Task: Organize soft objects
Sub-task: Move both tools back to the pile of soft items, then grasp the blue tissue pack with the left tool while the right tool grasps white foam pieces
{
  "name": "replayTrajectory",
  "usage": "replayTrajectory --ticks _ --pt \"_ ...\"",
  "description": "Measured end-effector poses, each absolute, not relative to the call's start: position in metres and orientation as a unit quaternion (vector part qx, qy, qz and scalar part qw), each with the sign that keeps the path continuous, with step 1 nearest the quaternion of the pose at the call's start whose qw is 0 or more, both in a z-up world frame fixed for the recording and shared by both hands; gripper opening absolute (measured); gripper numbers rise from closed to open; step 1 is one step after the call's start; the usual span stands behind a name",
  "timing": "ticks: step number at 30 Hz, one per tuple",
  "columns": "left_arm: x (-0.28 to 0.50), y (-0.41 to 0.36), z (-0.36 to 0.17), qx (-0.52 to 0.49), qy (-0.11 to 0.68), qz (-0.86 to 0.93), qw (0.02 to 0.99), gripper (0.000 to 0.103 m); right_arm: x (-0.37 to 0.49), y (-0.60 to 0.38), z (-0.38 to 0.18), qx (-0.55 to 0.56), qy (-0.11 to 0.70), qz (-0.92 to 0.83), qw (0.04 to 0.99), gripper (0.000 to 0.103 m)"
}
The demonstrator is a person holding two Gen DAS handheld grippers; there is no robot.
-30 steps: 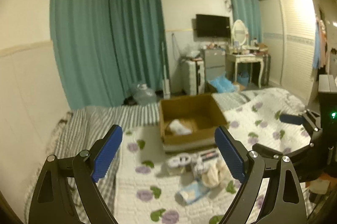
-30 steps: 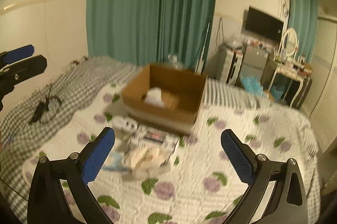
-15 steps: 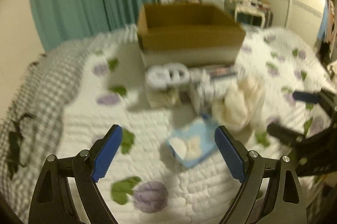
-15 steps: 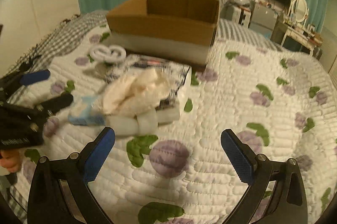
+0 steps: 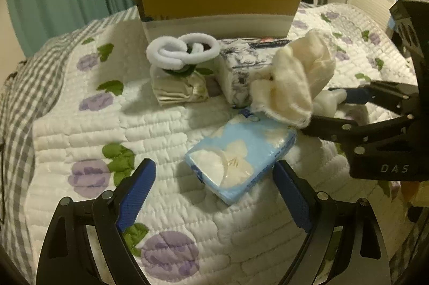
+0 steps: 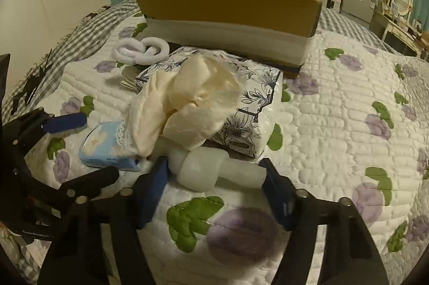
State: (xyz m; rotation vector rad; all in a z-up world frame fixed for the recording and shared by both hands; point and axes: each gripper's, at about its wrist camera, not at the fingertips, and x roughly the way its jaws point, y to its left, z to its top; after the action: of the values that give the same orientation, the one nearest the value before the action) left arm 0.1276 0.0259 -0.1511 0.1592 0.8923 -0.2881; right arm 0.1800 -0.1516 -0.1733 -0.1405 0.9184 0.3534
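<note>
On a quilted bed (image 5: 166,129), soft goods lay heaped before a cardboard box (image 5: 217,0). The left gripper (image 5: 214,193) stood wide, its blue pads flanking a light-blue tissue pack (image 5: 241,153) without touching it. The right gripper (image 6: 214,180) bracketed a pale white roll (image 6: 211,172) (its contents unreadable), also wide, with no sign of pressure. A cream cloth (image 6: 185,102) draped over a floral-printed pack (image 6: 249,97), its edge overlapping the tissue pack. The likely hazard: lifting either item could snag that cloth and drag the pile, or a shallow pinch could slip off slick wrapping.
</note>
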Motion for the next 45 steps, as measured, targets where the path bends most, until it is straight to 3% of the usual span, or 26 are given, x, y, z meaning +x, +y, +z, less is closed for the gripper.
replayTrajectory --ticks 3,6,12,13,14,15,18,19,25,26,28,30,38,40,45 --pt "0.133 0.024 -0.151 0.079 0.431 -0.146 0.887 0.090 0.178 -0.153 -0.172 -0.061 0.441 0.177 0.878 0.056" --pt "0.138 0.023 -0.153 0.077 0.433 -0.153 0.885 0.090 0.174 -0.155 -0.170 -0.055 0.439 0.181 0.878 0.039" --pt "0.148 0.018 -0.156 0.057 0.437 -0.175 0.880 0.088 0.169 -0.156 -0.166 -0.055 0.430 0.182 0.883 0.034" --pt "0.149 0.017 -0.157 0.054 0.436 -0.178 0.881 0.086 0.167 -0.157 -0.164 -0.053 0.428 0.182 0.884 0.033" --pt "0.149 0.015 -0.157 0.054 0.434 -0.184 0.881 0.078 0.166 -0.158 -0.163 -0.052 0.426 0.182 0.885 0.031" --pt "0.148 0.014 -0.157 0.054 0.433 -0.193 0.879 0.069 0.164 -0.159 -0.162 -0.052 0.423 0.180 0.886 0.023" --pt "0.143 0.009 -0.157 0.061 0.428 -0.201 0.879 0.065 0.159 -0.165 -0.161 -0.046 0.421 0.178 0.888 0.021" --pt "0.141 0.007 -0.156 0.058 0.424 -0.192 0.883 0.064 0.157 -0.167 -0.161 -0.044 0.420 0.177 0.889 0.010" --pt "0.121 0.008 -0.148 0.057 0.419 -0.176 0.889 0.060 0.146 -0.172 -0.153 -0.042 0.401 0.167 0.900 0.013" --pt "0.115 0.010 -0.145 0.054 0.416 -0.170 0.891 0.060 0.146 -0.173 -0.153 -0.039 0.402 0.165 0.900 0.017" --pt "0.108 0.013 -0.141 0.048 0.411 -0.156 0.897 0.060 0.146 -0.174 -0.153 -0.034 0.402 0.162 0.901 0.044" --pt "0.104 0.019 -0.136 0.036 0.403 -0.143 0.903 0.060 0.147 -0.171 -0.154 -0.036 0.397 0.162 0.903 0.055" --pt "0.103 0.034 -0.128 0.015 0.380 -0.091 0.920 0.060 0.166 -0.156 -0.163 -0.043 0.395 0.165 0.903 0.054" --pt "0.105 0.036 -0.130 0.012 0.383 -0.090 0.919 0.060 0.166 -0.157 -0.161 -0.037 0.389 0.169 0.905 0.034" --pt "0.104 0.037 -0.131 0.010 0.384 -0.089 0.919 0.060 0.159 -0.162 -0.158 -0.038 0.387 0.165 0.906 0.024"
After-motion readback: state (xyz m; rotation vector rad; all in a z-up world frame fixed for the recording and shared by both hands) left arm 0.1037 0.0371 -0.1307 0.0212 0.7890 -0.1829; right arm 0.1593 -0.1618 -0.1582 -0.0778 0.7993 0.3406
